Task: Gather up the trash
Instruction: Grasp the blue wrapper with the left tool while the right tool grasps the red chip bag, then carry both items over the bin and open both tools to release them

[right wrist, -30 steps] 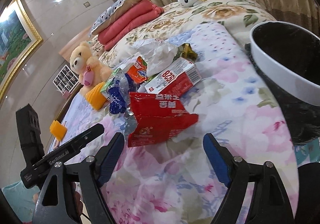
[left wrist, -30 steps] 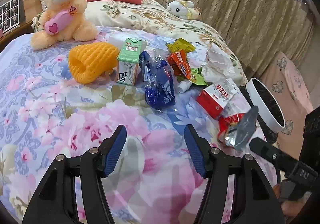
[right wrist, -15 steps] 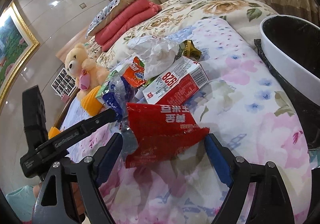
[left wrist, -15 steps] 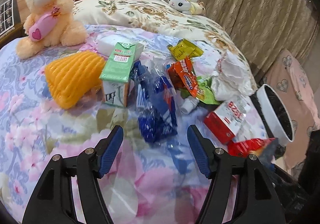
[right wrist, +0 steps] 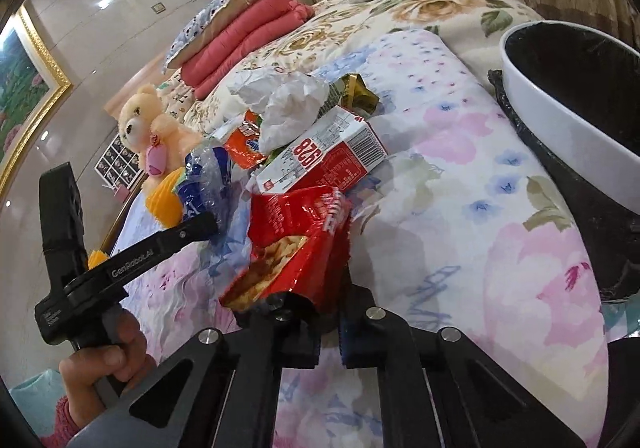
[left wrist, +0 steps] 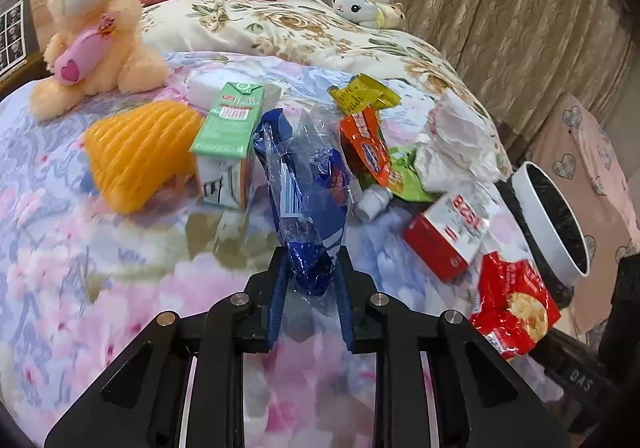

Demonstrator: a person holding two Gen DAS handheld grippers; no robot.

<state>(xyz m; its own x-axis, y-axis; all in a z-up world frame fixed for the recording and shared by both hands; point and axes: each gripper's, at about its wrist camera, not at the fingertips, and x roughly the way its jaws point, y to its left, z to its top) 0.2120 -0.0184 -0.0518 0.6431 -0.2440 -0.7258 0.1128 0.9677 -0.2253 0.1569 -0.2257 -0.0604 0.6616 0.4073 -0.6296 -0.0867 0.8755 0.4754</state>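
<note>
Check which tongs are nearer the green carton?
Left. The left tongs, closed on the blue wrapper, sit just beside the green carton. The right tongs grip the red snack bag nearer the bin.

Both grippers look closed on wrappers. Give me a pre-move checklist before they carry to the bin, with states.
1. Left gripper has just closed on the blue plastic wrapper, pads pinching its near end: ok.
2. Right gripper has just closed on the red snack bag: ok.
3. Bin opening unobstructed, black liner in place: ok.
4. Red bag free of the red-and-white carton behind it: cannot tell.
5. Blue wrapper free of the green carton and orange wrapper beside it: cannot tell.
6. Grips firm enough to lift: cannot tell.
</note>
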